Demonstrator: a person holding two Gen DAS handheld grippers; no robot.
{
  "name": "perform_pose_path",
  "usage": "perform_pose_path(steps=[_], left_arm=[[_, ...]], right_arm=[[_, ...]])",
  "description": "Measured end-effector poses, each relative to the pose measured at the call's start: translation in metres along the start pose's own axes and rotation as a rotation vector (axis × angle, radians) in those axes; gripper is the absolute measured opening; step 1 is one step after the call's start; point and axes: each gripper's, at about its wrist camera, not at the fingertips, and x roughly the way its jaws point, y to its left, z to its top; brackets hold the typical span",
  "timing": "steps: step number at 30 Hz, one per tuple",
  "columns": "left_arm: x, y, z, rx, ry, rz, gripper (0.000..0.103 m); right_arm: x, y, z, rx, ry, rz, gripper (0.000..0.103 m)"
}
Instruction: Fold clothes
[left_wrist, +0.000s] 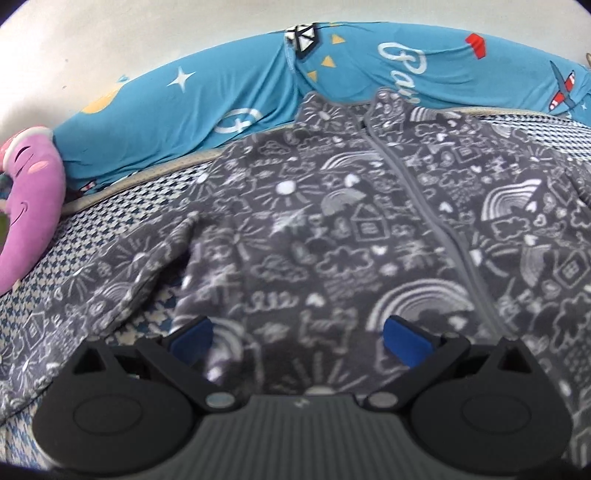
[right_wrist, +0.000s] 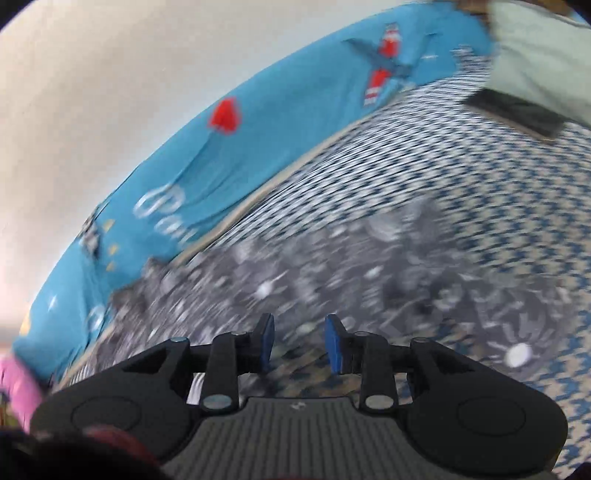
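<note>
Left wrist view shows the grey doodle-print jacket (left_wrist: 332, 229) spread front-up on the bed (left_wrist: 110, 221), left hand-held gripper (left_wrist: 297, 334) wide and empty, right hand-held gripper (right_wrist: 300, 341) part-open (nothing between): pinch a sleeve edge cleanly, then fold inward

A: What colour is the jacket (left_wrist: 332, 229)?

B: Dark grey, covered in white doodles: rainbows, suns, houses, clouds, hearts. Its zip (left_wrist: 413, 177) is a lighter grey.

A: And the sheet (left_wrist: 122, 206) under it?

B: A small blue-and-white houndstooth check, with a beige border at the far edge.

A: The long pillow (left_wrist: 184, 110)?

B: Bright blue, with white stars and lettering, yellow triangles, and red-and-white planes.

A: And that toy (left_wrist: 29, 199)?

B: Purple and pink.

A: The pads (right_wrist: 334, 345)?

B: Blue, on black fingers. A dark slab (right_wrist: 517, 112) lies against something pale green (right_wrist: 543, 51).
</note>
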Motion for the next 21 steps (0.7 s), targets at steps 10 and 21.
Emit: perform_pose_path(steps=[10, 21], left_arm=[[0.0, 0.027, -0.015, -0.047, 0.026, -0.01, 0.103], [0.003, 0.039, -0.017, -0.109, 0.068, -0.026, 0.103]], right_arm=[[0.006, 0.041, -0.034, -0.208, 0.106, 0.162, 0.03], [0.031, 0.061, -0.054, -0.33, 0.165, 0.164, 0.03]])
